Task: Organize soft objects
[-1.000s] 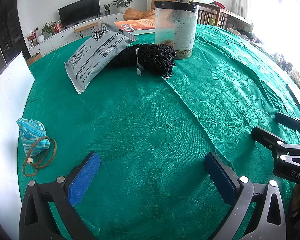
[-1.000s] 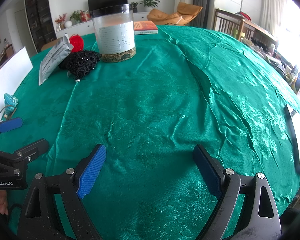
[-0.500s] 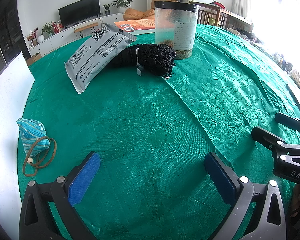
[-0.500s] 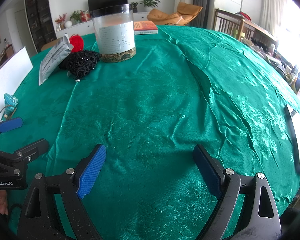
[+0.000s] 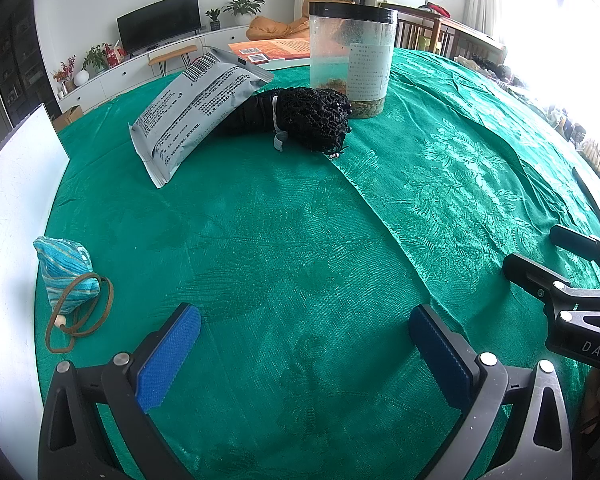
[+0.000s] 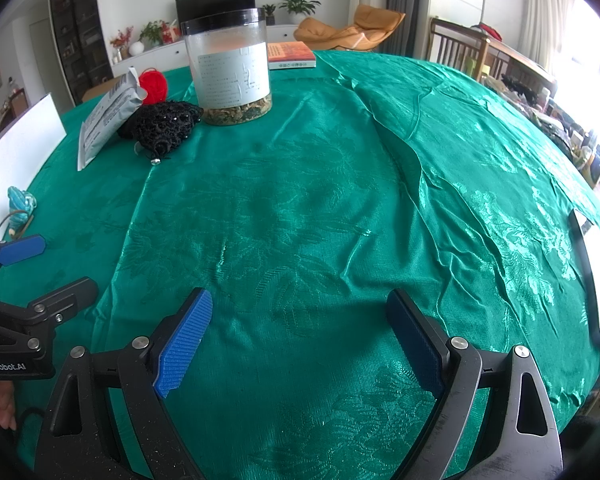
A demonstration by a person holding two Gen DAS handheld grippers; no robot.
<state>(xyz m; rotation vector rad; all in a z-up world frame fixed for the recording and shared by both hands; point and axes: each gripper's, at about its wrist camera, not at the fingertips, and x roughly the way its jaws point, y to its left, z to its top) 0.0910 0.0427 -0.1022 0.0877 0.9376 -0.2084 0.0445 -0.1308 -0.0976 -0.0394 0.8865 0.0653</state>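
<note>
Here, two handheld grippers hover side by side over a green cloth, neither holding anything. The left gripper and the right gripper both show blue pads spread wide, bare cloth between them.

The soft things lie apart. A black mesh pouch sits at the far side, touching a grey packet that leans on it and just beside a clear jar. A small teal pouch with a brown cord lies near the table's left edge, close to the left gripper and beside a white board. In the right wrist view a red ball peeks from behind the packet.

By the look of it, no pick has begun; this reads as the opening, with a first target to be chosen. The teal pouch seems the nearest candidate for the left gripper, calling for a swing leftward and a pinch on the cloth body, not the loose cord.

The middle of the table is open and offers plenty of room to move. Tighter spots are the left edge by the board and the far cluster, where the jar and packet crowd the black pouch. A flat device lies at the right edge.
</note>
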